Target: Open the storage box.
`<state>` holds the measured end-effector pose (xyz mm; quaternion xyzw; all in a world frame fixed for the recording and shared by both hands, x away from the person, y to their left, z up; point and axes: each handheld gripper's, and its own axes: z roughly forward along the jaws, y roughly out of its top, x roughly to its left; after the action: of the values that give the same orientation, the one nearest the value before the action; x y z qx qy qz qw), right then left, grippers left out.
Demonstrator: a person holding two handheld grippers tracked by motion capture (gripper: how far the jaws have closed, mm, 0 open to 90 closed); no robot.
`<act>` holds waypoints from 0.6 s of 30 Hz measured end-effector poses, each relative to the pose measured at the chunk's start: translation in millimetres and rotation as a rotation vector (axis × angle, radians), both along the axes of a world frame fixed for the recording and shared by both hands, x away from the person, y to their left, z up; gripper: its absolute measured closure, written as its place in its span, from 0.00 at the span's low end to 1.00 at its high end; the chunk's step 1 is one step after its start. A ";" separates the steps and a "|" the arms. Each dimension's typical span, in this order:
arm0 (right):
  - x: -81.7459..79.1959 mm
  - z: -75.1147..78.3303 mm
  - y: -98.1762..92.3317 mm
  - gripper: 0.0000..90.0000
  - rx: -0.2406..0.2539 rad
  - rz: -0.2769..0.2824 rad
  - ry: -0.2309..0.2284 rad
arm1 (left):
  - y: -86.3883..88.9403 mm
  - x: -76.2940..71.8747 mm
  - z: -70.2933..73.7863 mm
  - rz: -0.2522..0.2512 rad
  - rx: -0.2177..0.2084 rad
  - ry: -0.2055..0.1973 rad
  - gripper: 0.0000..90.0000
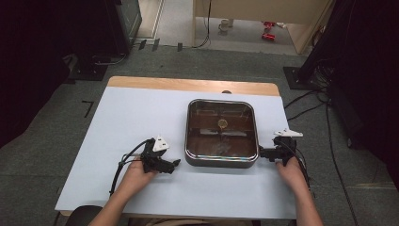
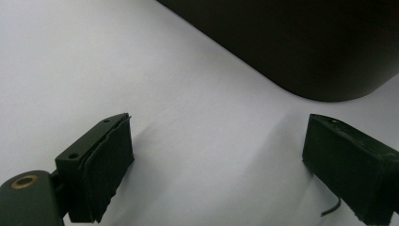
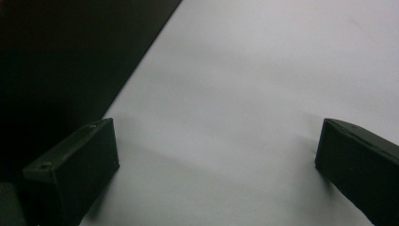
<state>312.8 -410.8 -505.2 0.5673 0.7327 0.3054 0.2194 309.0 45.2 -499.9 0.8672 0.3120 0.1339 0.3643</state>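
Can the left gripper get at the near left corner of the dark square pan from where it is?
Probably yes. The left gripper is open, and only bare white tabletop lies between its fingers and the dark square metal pan.

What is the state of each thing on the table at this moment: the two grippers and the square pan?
left gripper: open, jaws wide apart, nothing between them, beside the pan's near left corner.
right gripper: open, jaws wide apart, nothing between them, at the pan's right side.
square pan: upright on the white table, uncovered, held by neither gripper; a small round yellowish thing shows inside, too small to identify.
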 end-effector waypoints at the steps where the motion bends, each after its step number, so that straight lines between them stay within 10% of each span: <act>1: 0.0 0.0 0.0 0.00 0.000 0.000 0.000 | 0.0 0.0 0.1 0.000 0.001 0.001 0.10; 18: 0.0 0.0 0.0 0.00 0.000 0.000 0.000 | -5.4 3.4 5.2 0.008 0.045 0.039 0.10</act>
<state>312.9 -410.8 -505.2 0.5674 0.7326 0.3055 0.2193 312.5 39.8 -494.7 0.8763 0.3195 0.1254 0.3381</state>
